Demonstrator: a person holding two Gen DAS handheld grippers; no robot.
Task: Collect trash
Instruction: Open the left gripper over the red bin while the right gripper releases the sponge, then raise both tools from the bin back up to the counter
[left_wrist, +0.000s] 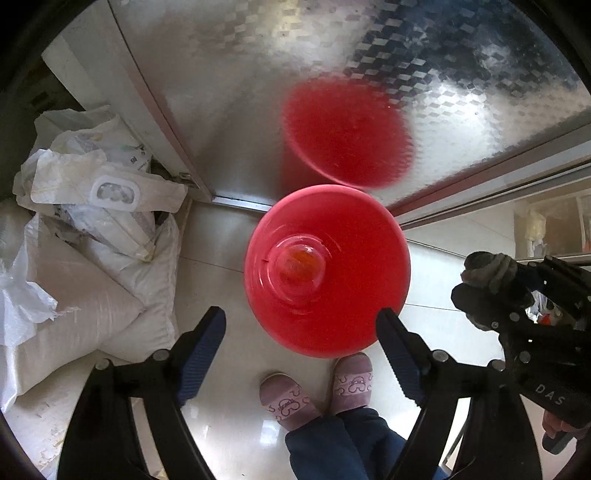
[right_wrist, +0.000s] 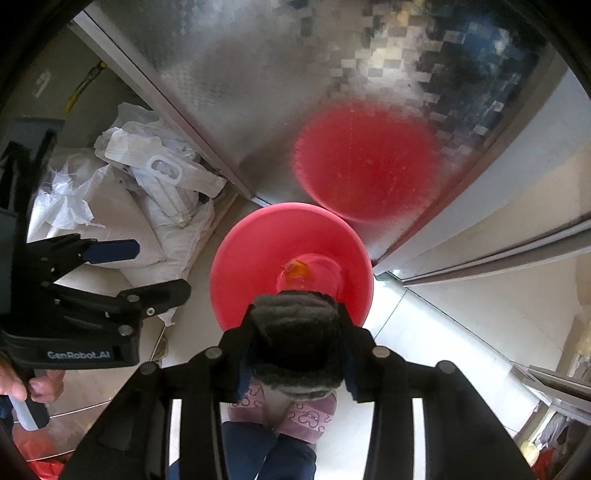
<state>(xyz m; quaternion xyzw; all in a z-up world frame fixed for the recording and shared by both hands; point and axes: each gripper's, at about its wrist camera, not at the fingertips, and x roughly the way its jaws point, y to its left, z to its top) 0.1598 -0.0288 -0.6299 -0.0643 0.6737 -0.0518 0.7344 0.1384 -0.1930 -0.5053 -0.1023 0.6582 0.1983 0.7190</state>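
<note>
At centre frame the right gripper (right_wrist: 295, 354) is clamped on a dark fuzzy sock (right_wrist: 295, 332), soft, light, best pinched mid-bundle, above the red bin (right_wrist: 251, 258). The left gripper (left_wrist: 301, 332) is apart, empty.

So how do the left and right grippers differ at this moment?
The left gripper has its jaws spread wide with nothing between them; the right gripper is shut on a dark grey fuzzy wad. In the left wrist view the red bin shows between the left gripper's fingers, while the right gripper's wad partly hides it. Both hover above that bin.
</note>
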